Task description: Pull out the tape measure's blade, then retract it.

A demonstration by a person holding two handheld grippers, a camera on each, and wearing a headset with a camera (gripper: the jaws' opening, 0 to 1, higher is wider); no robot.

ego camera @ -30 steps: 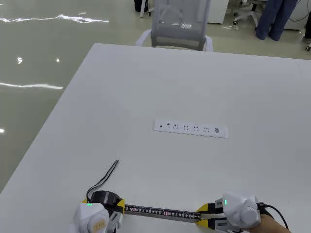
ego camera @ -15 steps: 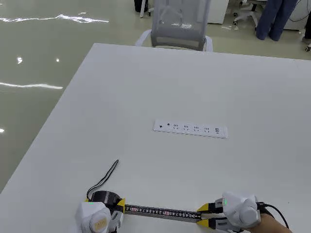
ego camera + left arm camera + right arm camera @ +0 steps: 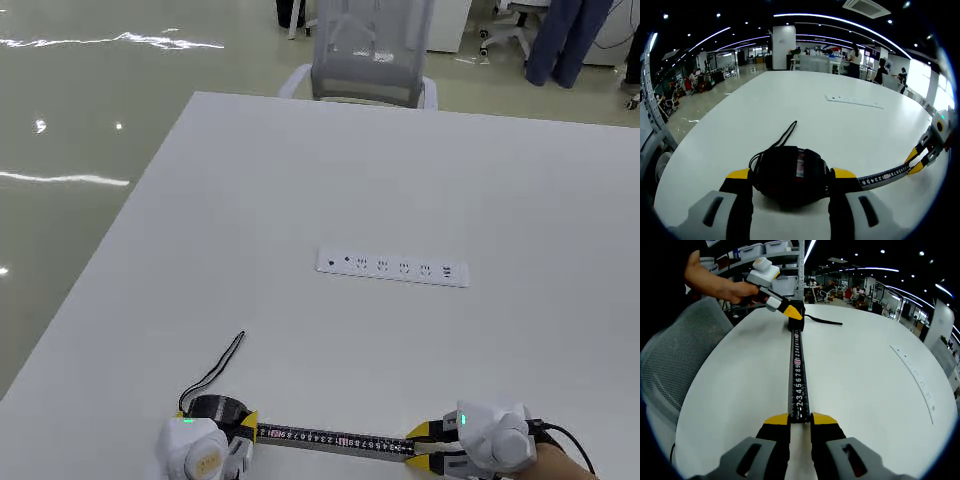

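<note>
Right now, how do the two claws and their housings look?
Both the left claw and the right claw have two black fingers with yellow tips on grey bases. In the head view each housing is white and rounded, with a green light; the left one bears an orange mark, and a black cable leaves the right one.

Head view looks down on the worktop (image 3: 300, 180); left tool (image 3: 791, 173) and right tool (image 3: 800, 418) views sit low, facing each other along the tape measure (image 3: 798, 375).
</note>
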